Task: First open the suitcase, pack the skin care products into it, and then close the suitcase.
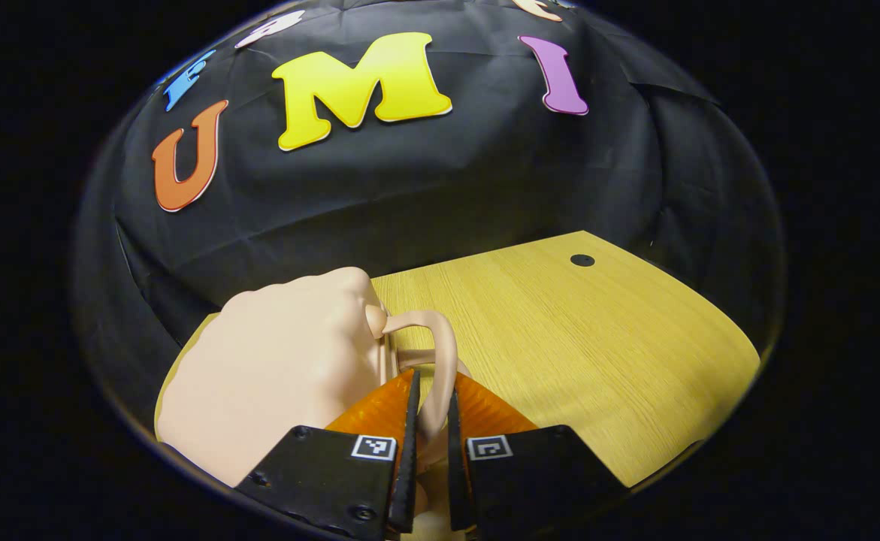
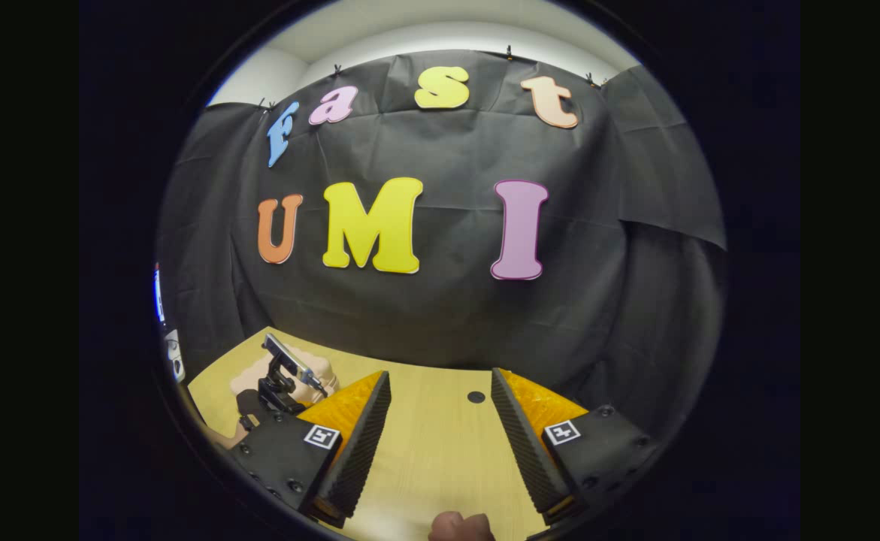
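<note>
Pinching the smooth, looped beige handle point(image 1: 440, 361) of the rounded pale suitcase point(image 1: 274, 376) at the wood-grain counter's point(image 1: 597, 338) left edge: left tongs point(image 1: 430, 421) (ribbed inner faces). Right tongs point(image 2: 440, 428) spread wide, released, above bare counter.

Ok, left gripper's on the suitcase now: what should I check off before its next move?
1. Left gripper shut on the handle: ok, both fingers pinch the loop.
2. Suitcase lid open: cannot tell.
3. Right gripper open and holding nothing: ok.
4. Bare table beside the suitcase for the lid: ok.
5. Skin care products located: cannot tell; a small rounded thing at the bottom edge of the right gripper view is unclear.
</note>
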### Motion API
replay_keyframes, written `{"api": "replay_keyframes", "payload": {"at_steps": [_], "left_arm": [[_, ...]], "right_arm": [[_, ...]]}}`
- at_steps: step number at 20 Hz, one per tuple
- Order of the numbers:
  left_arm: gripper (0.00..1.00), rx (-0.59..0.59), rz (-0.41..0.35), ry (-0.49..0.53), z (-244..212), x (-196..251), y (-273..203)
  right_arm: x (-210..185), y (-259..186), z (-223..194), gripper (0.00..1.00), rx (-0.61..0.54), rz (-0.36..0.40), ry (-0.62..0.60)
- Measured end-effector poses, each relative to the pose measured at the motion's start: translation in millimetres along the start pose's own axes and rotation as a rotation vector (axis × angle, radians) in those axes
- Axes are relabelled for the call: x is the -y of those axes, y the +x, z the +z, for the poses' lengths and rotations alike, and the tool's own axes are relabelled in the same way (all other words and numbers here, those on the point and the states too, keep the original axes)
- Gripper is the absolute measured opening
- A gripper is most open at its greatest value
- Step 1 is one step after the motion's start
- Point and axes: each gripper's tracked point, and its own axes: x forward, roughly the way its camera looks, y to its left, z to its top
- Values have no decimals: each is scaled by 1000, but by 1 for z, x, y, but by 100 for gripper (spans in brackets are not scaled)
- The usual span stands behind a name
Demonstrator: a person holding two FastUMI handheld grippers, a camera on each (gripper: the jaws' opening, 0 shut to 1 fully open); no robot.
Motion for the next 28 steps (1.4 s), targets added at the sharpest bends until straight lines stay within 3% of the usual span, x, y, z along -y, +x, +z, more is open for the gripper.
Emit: {"api": "replay_keyframes", "payload": {"at_steps": [4, 5, 7, 9, 10, 14, 20, 28], "left_arm": [[48, 4, -50, -69, 5, 18, -18], [68, 11, -55, -91, 9, 20, -24], [87, 56, -40, -139, 26, 14, -44], [92, 131, -11, -194, 54, 1, -68], [100, 175, 7, -217, 70, -8, -82], [99, 357, 98, -265, 144, -57, -136], [98, 549, 169, -203, 226, -95, -212], [98, 554, 179, -218, 228, -97, -241]], "right_arm": [[-12, 2, 8, 80, 23, 27, -22], [-15, 3, 9, 80, 30, 33, -24], [-22, 4, 13, 80, 43, 45, -18], [-24, 6, 17, 80, 64, 42, -10], [-26, 8, 21, 80, 77, 37, -7], [-37, 13, 47, 80, 165, 13, -1], [-63, 11, 98, 78, 340, -39, 13], [-82, 5, 100, 78, 352, -101, 30]]}}
